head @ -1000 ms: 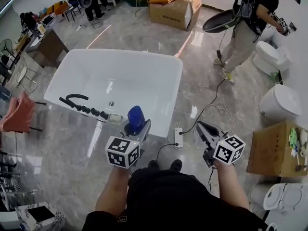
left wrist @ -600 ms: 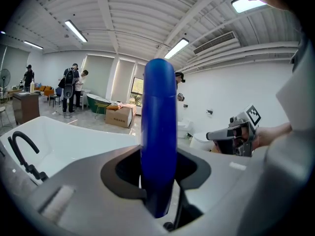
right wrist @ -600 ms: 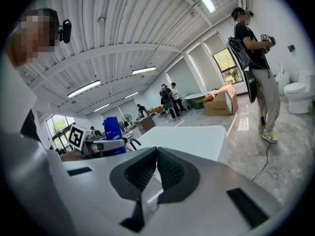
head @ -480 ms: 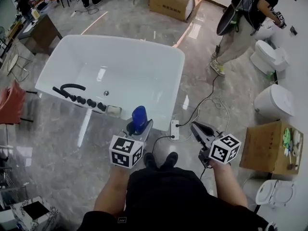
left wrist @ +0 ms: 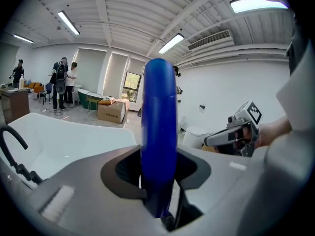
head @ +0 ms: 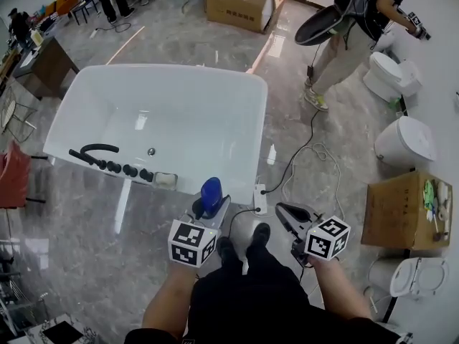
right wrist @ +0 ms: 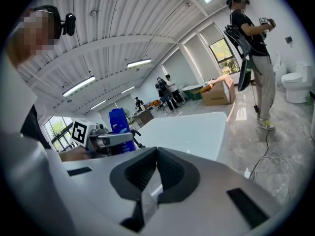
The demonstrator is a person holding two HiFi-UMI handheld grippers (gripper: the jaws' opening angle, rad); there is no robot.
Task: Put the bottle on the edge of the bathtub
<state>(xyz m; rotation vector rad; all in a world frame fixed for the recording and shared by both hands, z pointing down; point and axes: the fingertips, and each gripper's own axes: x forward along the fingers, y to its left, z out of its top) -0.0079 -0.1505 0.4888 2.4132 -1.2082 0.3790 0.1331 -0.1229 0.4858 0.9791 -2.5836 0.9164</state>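
A blue bottle (head: 211,194) stands upright between the jaws of my left gripper (head: 209,208), which is shut on its lower part. It hangs over the floor just short of the near rim of the white bathtub (head: 237,181). In the left gripper view the bottle (left wrist: 158,141) fills the middle, with the tub (left wrist: 64,141) behind it on the left. My right gripper (head: 284,214) is to the right over the floor, jaws closed together and nothing in them. In the right gripper view its tips (right wrist: 156,153) meet, and the bottle (right wrist: 118,121) shows at the left.
A black faucet set (head: 97,151) and a soap dish (head: 166,180) sit on the tub's near rim. A power strip (head: 259,198) and cables lie on the floor between the grippers. Cardboard boxes (head: 399,210), toilets (head: 403,142) and a standing person (head: 344,27) are to the right.
Both grippers have sunk and drawn nearer to my body. The right one has also shifted left. The bottle stays in the left gripper.
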